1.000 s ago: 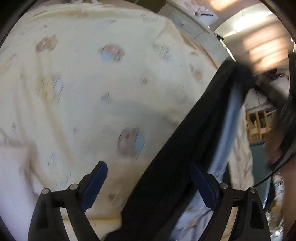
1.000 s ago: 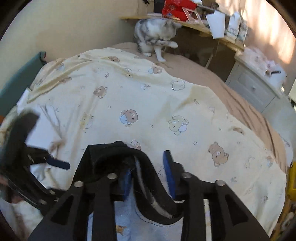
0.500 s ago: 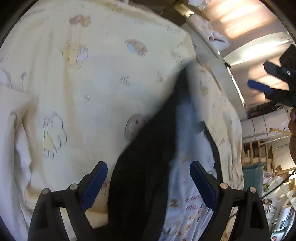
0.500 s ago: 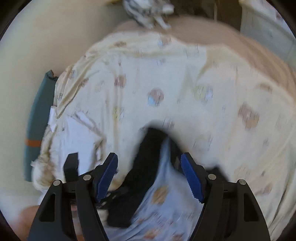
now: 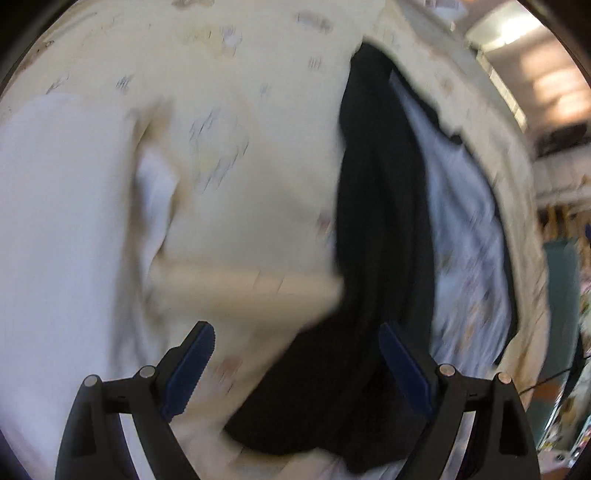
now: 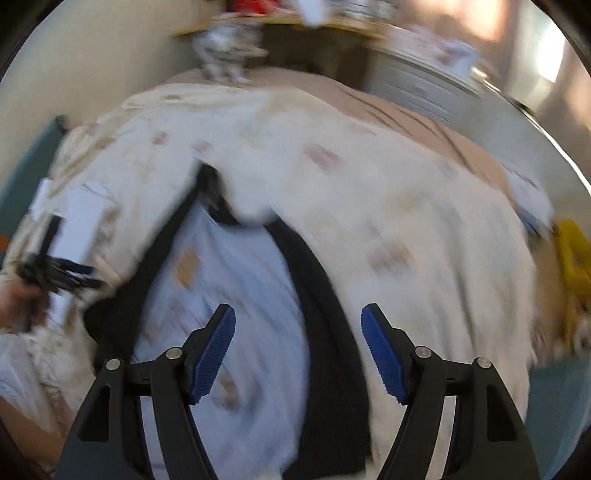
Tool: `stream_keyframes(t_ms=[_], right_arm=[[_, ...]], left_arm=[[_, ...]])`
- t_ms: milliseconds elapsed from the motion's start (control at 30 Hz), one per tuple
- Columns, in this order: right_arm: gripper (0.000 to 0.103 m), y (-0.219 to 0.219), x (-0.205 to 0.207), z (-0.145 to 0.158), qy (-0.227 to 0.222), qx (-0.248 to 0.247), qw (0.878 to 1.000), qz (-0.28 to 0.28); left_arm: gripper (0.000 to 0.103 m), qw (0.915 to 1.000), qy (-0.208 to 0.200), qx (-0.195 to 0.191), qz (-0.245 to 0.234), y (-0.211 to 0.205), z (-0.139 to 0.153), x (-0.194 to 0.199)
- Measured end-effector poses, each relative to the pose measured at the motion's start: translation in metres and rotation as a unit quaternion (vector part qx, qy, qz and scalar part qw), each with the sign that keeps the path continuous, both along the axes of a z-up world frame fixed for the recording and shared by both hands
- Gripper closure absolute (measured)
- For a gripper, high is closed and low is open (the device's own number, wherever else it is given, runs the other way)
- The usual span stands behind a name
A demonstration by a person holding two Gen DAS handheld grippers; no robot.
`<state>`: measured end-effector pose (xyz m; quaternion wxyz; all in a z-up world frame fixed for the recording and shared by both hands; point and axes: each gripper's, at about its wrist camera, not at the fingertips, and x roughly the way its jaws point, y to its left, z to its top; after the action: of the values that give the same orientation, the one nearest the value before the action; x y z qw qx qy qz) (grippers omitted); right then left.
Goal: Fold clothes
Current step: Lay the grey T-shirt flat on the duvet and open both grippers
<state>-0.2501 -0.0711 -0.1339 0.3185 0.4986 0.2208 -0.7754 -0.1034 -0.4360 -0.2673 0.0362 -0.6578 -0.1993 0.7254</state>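
With the garment point(image 6: 240, 280) laid flat on the bed point(image 6: 406, 206) and both the left gripper point(image 5: 295, 363) and right gripper point(image 6: 298, 352) held wide and empty above it, a black edge must be grasped next.

A wide bed point(image 6: 461, 155) filled most of the room, spread with a pale yellow quilt point(image 6: 369, 192) printed with small blurred figures; a tan sheet showed along its far side. A cream wall point(image 6: 92, 62) rose behind it, and a teal board point(image 6: 22, 173) leaned at the left edge. A wooden shelf point(image 6: 280, 27) ran along the wall, cluttered with blurred things, one of them red. Beside it stood a white chest of drawers point(image 6: 417, 88). Warm sunlight fell in patches on the right-hand wall point(image 6: 546, 55). A yellow object point(image 6: 576, 258) lay past the bed's right edge.
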Motion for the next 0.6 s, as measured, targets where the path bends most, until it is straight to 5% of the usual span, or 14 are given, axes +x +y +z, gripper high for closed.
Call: stream_keyframes(t_ms=[100, 233, 367, 433, 533, 600], right_arm=[[0.028, 0.058, 0.023, 0.0, -0.025, 0.015, 0.997, -0.068], [0.028, 0.078, 0.051, 0.05, -0.03, 0.029, 0.994, -0.098], [0.023, 0.086, 0.08, 0.101, -0.103, -0.106, 0.977, -0.155], [0.022, 0.082, 0.096, 0.114, -0.127, -0.121, 0.969, -0.173], [0.022, 0.071, 0.132, 0.13, -0.118, -0.101, 0.974, -0.162], [0.022, 0.072, 0.154, 0.135, -0.119, -0.096, 0.976, -0.156]], left_arm=[[0.012, 0.9992, -0.025, -0.031, 0.005, -0.005, 0.041, 0.004], [0.012, 0.9985, 0.019, 0.013, 0.049, 0.007, 0.136, 0.007], [0.012, 0.9934, 0.079, 0.034, 0.075, 0.045, 0.227, 0.024], [0.012, 0.9958, 0.077, 0.022, 0.045, 0.076, 0.246, 0.037], [0.012, 0.9979, 0.064, 0.007, -0.004, 0.105, 0.264, 0.073], [0.012, 0.9971, 0.058, -0.042, -0.025, 0.126, 0.271, 0.102]])
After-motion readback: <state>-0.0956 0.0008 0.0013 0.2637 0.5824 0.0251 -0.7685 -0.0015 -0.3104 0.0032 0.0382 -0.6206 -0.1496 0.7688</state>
